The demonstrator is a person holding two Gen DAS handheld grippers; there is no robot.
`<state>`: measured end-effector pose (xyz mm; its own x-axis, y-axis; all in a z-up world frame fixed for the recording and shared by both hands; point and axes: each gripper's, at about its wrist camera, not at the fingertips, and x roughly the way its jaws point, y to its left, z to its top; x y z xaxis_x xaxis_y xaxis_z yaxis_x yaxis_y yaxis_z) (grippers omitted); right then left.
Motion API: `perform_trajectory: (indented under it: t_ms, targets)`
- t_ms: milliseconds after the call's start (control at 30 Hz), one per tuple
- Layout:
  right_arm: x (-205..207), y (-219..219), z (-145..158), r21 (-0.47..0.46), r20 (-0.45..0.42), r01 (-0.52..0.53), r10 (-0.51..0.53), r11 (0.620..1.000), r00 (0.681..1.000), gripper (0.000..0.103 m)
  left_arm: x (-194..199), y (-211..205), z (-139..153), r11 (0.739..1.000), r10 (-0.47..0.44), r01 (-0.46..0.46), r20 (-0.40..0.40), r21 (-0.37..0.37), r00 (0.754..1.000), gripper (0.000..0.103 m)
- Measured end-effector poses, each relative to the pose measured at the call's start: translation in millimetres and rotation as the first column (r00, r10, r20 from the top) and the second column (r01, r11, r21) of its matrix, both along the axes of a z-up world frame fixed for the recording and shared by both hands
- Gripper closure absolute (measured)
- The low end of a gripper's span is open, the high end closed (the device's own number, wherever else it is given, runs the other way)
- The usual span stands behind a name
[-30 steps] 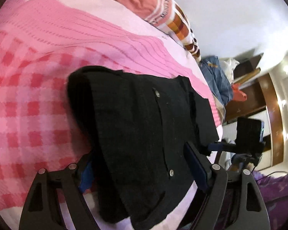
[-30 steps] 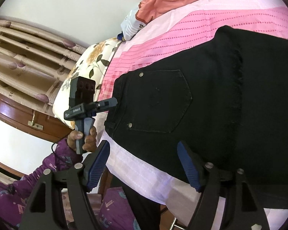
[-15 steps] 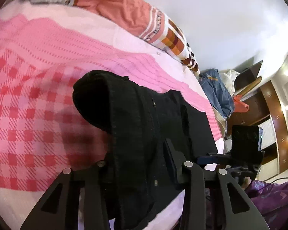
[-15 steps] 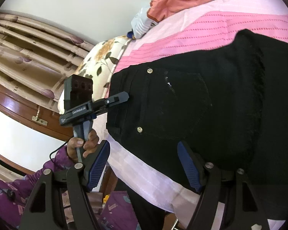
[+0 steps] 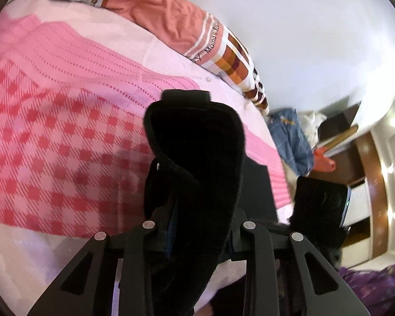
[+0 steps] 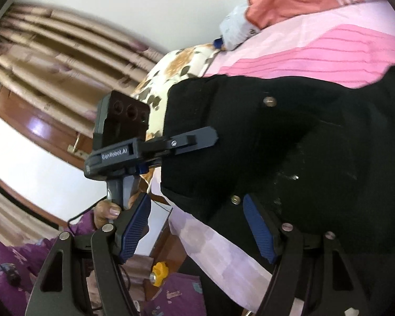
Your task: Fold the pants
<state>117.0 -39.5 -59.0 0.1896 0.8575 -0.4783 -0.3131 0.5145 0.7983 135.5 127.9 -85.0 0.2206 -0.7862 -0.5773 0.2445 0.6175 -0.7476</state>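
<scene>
The black pants [image 5: 197,158] lie on the pink bed. My left gripper [image 5: 200,226] is shut on a thick bunch of the pants' edge and lifts it, so the cloth stands up in a fold between the jaws. In the right wrist view the pants [image 6: 316,144] show a back pocket with metal rivets, and the left gripper [image 6: 213,138] pinches their waist end. My right gripper [image 6: 197,226] is open and empty, just above the bed's near edge, with its right fingertip [image 6: 258,226] over the pants' lower hem.
The pink checked bedspread [image 5: 52,144] covers the bed. An orange striped blanket [image 5: 184,26] lies along the far wall. A floral pillow [image 6: 176,71] sits beyond the pants. Blue clothes [image 5: 292,137] and wooden furniture [image 5: 371,173] stand past the bed's end.
My left gripper has shut on the pants' edge and lifted it, bunching the cloth upward. My right gripper has stayed open while its view has shifted closer to the left gripper.
</scene>
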Motion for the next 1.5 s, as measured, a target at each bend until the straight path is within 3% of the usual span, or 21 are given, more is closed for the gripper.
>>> perform_trajectory:
  t_ms: [233,433,600,733,833,1000,1100,1200,1333,1400,1500]
  targets:
    - [2.7,5.2,0.5,0.020,0.017,-0.002,0.001,1.000,1.000,0.033,-8.7,-28.8,19.9,1.000,-0.022,0.022,0.004,-0.015,1.000,0.074]
    - [-10.0,-27.7,17.3,0.046,0.065,0.043,-0.046,0.998,0.997,0.029,-14.0,-77.0,33.5,0.997,-0.047,0.045,-0.026,-0.065,0.999,0.073]
    - [-30.3,-103.5,38.0,0.081,0.087,0.127,-0.134,0.989,0.987,0.028,-12.6,-151.9,49.9,0.984,-0.108,0.103,-0.023,-0.142,0.994,0.073]
    - [-47.2,-173.3,41.3,0.060,0.088,0.213,-0.217,0.975,0.972,0.028,-10.1,-226.0,45.2,0.970,-0.178,0.169,-0.040,-0.175,0.983,0.072]
    - [-62.9,-230.1,20.2,0.077,0.014,0.285,-0.287,0.955,0.958,0.028,-14.2,-290.6,28.1,0.953,-0.267,0.260,-0.030,-0.153,0.963,0.067]
    - [-88.8,-290.4,-50.8,0.125,-0.196,0.435,-0.408,0.892,0.892,0.026,-15.8,-358.5,-28.0,0.928,-0.361,0.340,-0.149,-0.150,0.920,0.064]
    - [-93.6,-294.8,-58.5,0.146,-0.194,0.448,-0.418,0.882,0.887,0.028,-17.3,-358.6,-32.6,0.929,-0.354,0.325,-0.161,-0.179,0.921,0.064]
    - [-88.7,-292.2,-57.9,0.157,-0.200,0.433,-0.400,0.888,0.894,0.025,-18.7,-349.1,-13.5,0.930,-0.347,0.324,-0.122,-0.174,0.930,0.053]
    - [-83.3,-298.1,-59.3,0.143,-0.234,0.419,-0.381,0.897,0.894,0.025,-14.2,-329.6,16.9,0.960,-0.272,0.270,-0.012,-0.078,0.962,0.026]
    - [-80.4,-299.2,-54.6,0.111,-0.251,0.415,-0.378,0.903,0.891,0.025,-12.8,-317.0,25.2,0.972,-0.224,0.225,0.029,-0.060,0.974,0.025]
    - [-79.9,-307.0,-43.8,0.052,-0.274,0.406,-0.378,0.912,0.884,0.024,-8.0,-302.0,23.8,0.983,-0.180,0.181,0.026,-0.022,0.983,0.024]
